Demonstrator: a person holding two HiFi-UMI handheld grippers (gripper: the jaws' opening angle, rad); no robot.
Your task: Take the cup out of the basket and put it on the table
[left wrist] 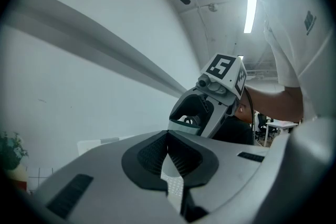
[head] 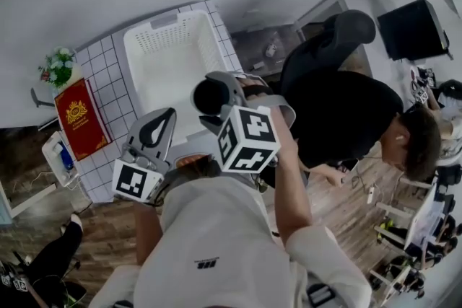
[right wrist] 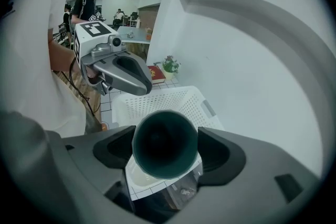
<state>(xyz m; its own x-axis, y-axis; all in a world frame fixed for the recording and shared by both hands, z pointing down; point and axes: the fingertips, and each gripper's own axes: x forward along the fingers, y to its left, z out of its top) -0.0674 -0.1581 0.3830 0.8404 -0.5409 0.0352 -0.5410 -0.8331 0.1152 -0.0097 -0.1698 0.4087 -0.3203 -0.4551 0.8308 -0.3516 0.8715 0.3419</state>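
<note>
Teal cup [right wrist: 165, 143] sits clamped between the jaws of the right gripper [right wrist: 166, 150], over the white basket [right wrist: 157, 103], while the left gripper [left wrist: 169, 157] is clenched, empty.

Jaws grip dark cup [right wrist: 165, 143] above basket [right wrist: 163, 104].

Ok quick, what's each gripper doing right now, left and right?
Left gripper: closed, fingers together, holding nothing.
Right gripper: closed on the dark teal round cup.
</note>
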